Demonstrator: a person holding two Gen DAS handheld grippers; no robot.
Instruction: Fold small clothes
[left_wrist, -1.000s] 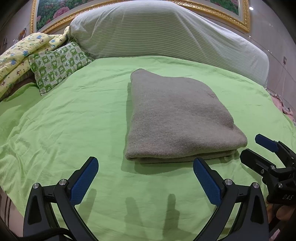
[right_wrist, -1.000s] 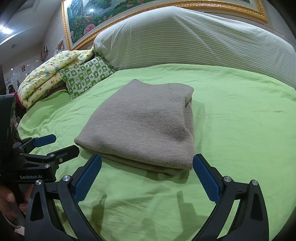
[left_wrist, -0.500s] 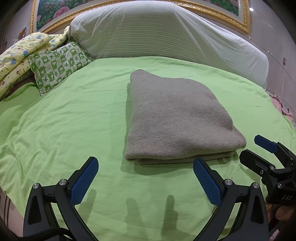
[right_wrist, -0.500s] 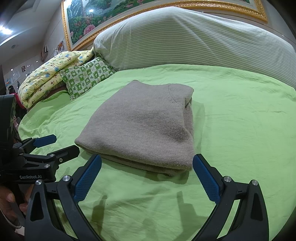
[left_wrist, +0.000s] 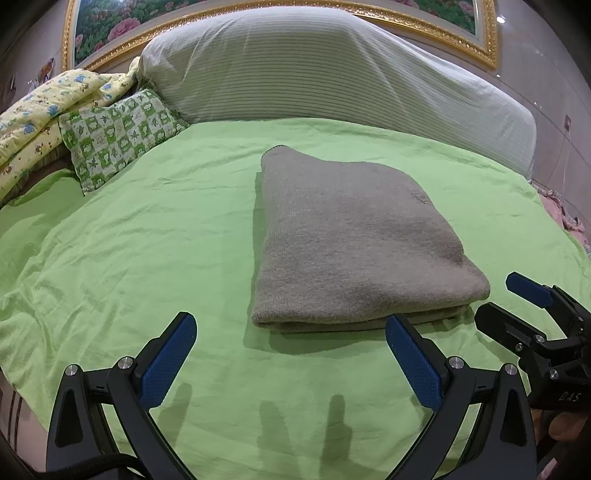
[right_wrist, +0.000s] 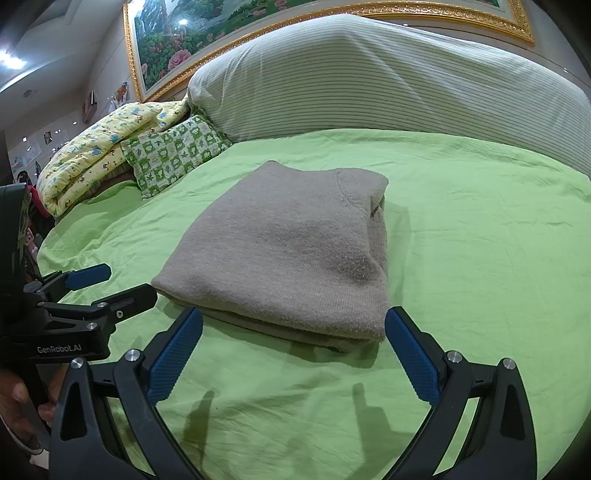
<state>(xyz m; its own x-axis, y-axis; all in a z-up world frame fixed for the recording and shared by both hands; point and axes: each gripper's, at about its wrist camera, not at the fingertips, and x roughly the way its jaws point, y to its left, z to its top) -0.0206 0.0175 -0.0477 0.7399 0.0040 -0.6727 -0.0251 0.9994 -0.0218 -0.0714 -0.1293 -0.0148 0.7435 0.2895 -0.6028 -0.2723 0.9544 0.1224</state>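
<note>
A grey-brown knit sweater (left_wrist: 351, 240) lies folded into a thick rectangle on the green bedsheet (left_wrist: 129, 240); it also shows in the right wrist view (right_wrist: 288, 251). My left gripper (left_wrist: 291, 354) is open and empty, just short of the sweater's near edge. My right gripper (right_wrist: 293, 350) is open and empty, also just short of the near edge. Each gripper shows in the other's view: the right gripper (left_wrist: 513, 302) at the sweater's right corner, the left gripper (right_wrist: 110, 284) at its left corner.
A large striped pillow (left_wrist: 314, 70) runs along the head of the bed. A green checked cushion (left_wrist: 118, 136) and a yellow patterned quilt (left_wrist: 37, 110) lie at the far left. A gold-framed painting (right_wrist: 221, 29) hangs behind.
Both grippers have drawn back very slightly from the sweater. The sweater has not moved and both grippers stay open.
</note>
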